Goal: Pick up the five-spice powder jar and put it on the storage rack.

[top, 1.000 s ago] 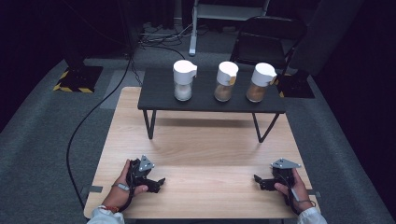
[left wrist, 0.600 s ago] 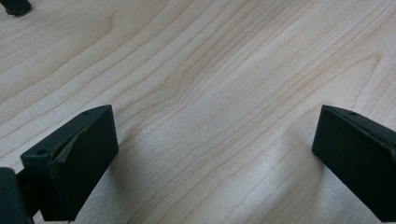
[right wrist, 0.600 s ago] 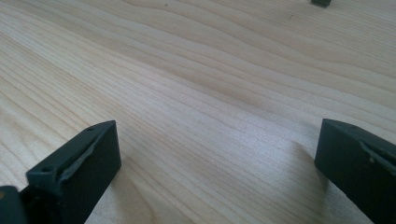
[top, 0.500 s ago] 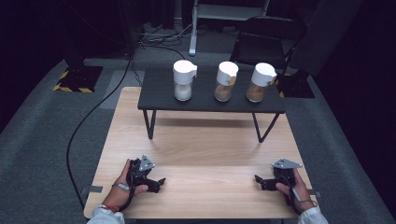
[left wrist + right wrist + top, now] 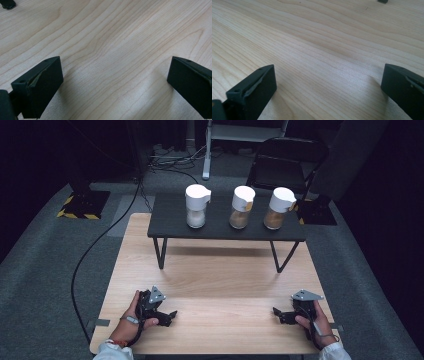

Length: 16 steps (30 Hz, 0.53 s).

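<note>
Three white-capped jars stand in a row on a small black raised shelf (image 5: pixel 170 227) at the back of the wooden table (image 5: pixel 220 280): a left jar (image 5: pixel 196 205) with pale contents, a middle jar (image 5: pixel 241 206) and a right jar (image 5: pixel 278 207) with brown contents. My left gripper (image 5: pixel 170 316) rests on the table near the front left, held by a hand. My right gripper (image 5: pixel 278 314) rests near the front right. In each gripper view the two black jaws stand wide apart over bare wood, with nothing between them (image 5: pixel 115 87) (image 5: pixel 328 90).
The shelf stands on thin black legs (image 5: pixel 161 253) over the table's far half. A black cable (image 5: pixel 95 250) runs along the carpet at the left. A dark folding chair (image 5: pixel 287 160) stands behind the table.
</note>
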{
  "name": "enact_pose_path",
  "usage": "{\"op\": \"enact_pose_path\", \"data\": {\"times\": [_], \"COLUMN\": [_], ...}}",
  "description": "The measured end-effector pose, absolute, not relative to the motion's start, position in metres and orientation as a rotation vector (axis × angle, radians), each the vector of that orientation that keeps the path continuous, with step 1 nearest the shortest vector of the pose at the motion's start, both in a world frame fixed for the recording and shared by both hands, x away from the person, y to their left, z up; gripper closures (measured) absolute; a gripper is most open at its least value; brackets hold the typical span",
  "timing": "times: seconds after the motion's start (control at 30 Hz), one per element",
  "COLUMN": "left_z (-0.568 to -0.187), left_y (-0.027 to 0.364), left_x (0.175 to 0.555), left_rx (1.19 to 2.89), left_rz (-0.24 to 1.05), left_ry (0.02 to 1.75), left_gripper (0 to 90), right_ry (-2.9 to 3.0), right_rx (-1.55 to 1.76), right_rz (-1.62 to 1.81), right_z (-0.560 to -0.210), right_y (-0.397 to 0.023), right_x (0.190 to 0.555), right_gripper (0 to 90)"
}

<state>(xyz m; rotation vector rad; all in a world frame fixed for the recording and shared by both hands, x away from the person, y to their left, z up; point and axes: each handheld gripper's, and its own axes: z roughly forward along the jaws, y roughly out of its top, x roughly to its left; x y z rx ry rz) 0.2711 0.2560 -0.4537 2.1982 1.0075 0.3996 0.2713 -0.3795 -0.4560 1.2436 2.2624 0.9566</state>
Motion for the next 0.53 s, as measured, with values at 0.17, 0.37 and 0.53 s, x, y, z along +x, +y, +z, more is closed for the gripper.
{"op": "enact_pose_path", "data": {"times": [0.17,0.37,0.53], "left_z": [-0.4537,-0.4536,-0.4535], "left_y": [0.2561,0.2561,0.2559], "left_x": [0.2712,0.2717,0.2729], "left_rx": [2.198,2.199,2.202], "left_rz": [0.399,0.396,0.393], "left_ry": [1.007,1.006,0.999], "left_gripper": [0.1,0.1,0.1], "right_ry": [2.262,2.261,2.260], "right_rx": [1.244,1.245,1.246], "right_rz": [0.956,0.956,0.956], "right_z": [-0.4560,-0.4560,-0.4561], "right_y": [-0.3795,-0.3793,-0.3792], "right_x": [0.2713,0.2713,0.2711], "right_gripper": [0.0,0.0,0.0]}}
